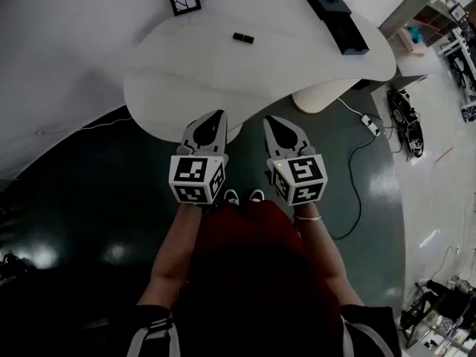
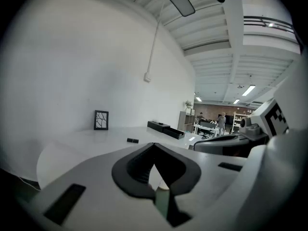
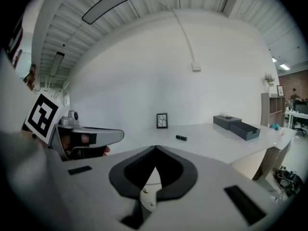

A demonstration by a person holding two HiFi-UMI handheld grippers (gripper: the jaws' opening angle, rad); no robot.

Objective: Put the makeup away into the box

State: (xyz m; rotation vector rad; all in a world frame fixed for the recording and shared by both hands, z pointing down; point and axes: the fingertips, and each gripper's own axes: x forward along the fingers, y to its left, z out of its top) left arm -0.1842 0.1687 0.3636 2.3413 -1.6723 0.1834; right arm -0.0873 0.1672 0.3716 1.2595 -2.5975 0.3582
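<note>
We hold the left gripper [image 1: 217,114] and the right gripper [image 1: 270,120] side by side over the near edge of the white bench [image 1: 186,76], both clenched on nothing, with the small black makeup tube [image 1: 243,37] lying well beyond them mid-bench and the black box [image 1: 348,30] at its far right.

Even light brightens the white table [image 1: 297,50]; the dark floor [image 1: 89,222] shows soft glare spots. Gripper views bend and darken at their edges.
</note>
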